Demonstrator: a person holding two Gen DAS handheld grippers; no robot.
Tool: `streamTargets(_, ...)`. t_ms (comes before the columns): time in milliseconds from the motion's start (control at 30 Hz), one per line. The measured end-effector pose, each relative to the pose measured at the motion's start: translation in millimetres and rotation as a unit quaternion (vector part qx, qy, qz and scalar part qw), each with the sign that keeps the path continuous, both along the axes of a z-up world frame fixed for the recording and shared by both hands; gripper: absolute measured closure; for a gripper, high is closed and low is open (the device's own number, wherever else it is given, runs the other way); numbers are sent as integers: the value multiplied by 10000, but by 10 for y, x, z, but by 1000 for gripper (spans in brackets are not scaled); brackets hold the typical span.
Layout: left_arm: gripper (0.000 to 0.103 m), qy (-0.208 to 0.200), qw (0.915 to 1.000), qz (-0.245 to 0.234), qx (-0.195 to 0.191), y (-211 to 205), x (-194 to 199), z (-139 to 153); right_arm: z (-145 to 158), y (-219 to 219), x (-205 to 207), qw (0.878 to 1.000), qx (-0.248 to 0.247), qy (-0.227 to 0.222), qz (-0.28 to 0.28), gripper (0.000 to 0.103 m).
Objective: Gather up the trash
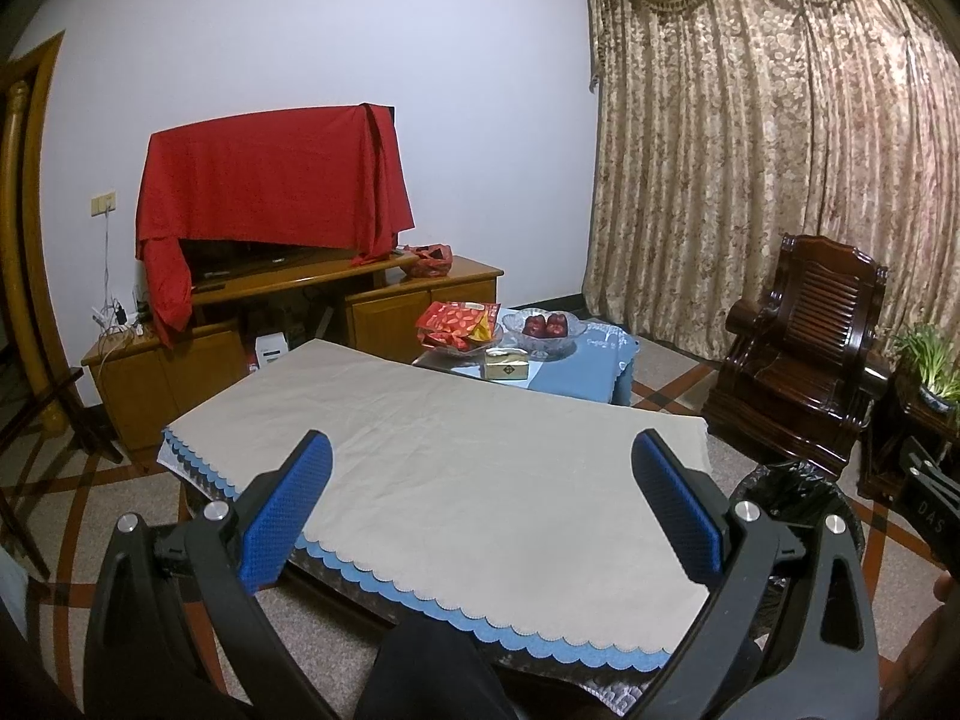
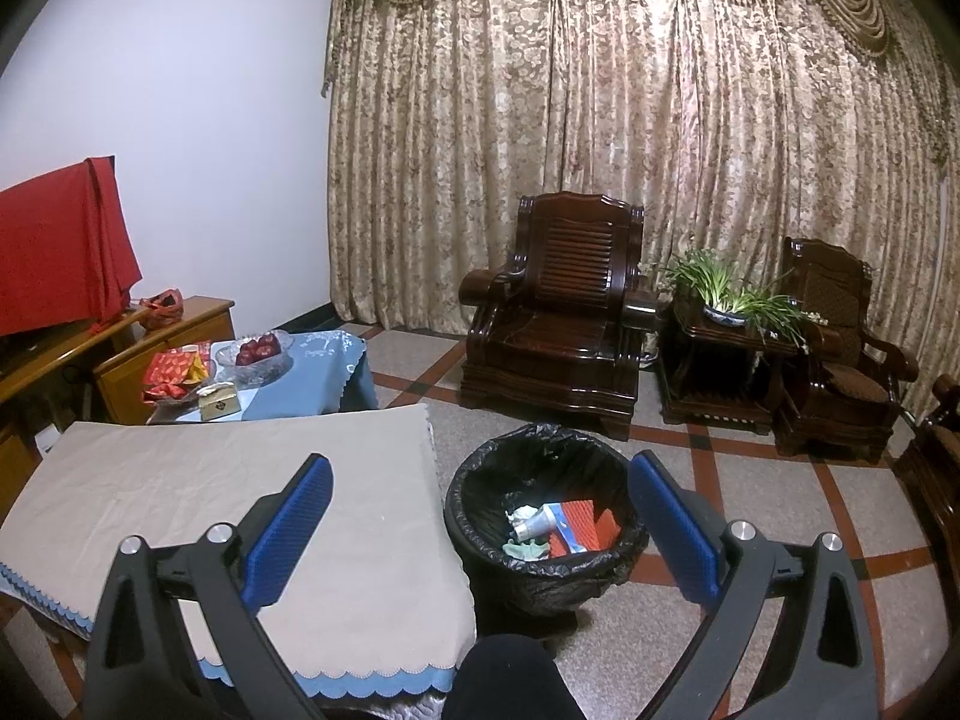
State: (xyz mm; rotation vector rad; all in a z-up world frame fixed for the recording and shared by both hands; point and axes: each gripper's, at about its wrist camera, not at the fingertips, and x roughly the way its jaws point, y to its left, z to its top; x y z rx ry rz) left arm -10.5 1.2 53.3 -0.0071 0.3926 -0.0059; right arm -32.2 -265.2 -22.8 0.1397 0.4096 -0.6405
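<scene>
both my left gripper point(image 1: 480, 474) and right gripper point(image 2: 480, 498) gape wide and empty, the trash point(image 2: 555, 525) sits in the bin point(image 2: 480, 531) beside the cloth-covered table point(image 2: 240, 480), apparently bare, so i risk grabbing the far snack packets point(image 1: 459, 324) by mistake.

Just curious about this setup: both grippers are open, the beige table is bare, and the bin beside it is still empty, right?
Not quite. The bin is not empty: the right wrist view shows a tube, a red packet and crumpled scraps lying in its black liner. The rest holds: the left gripper and right gripper are open, and the beige table is bare.
</scene>
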Motion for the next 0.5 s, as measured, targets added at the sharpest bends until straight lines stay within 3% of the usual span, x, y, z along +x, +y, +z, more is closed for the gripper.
streamTargets(500, 6, -22, 10000, -19, 6, -40, -6, 33, 7, -1, -10, 10000, 3, -4, 6, 6)
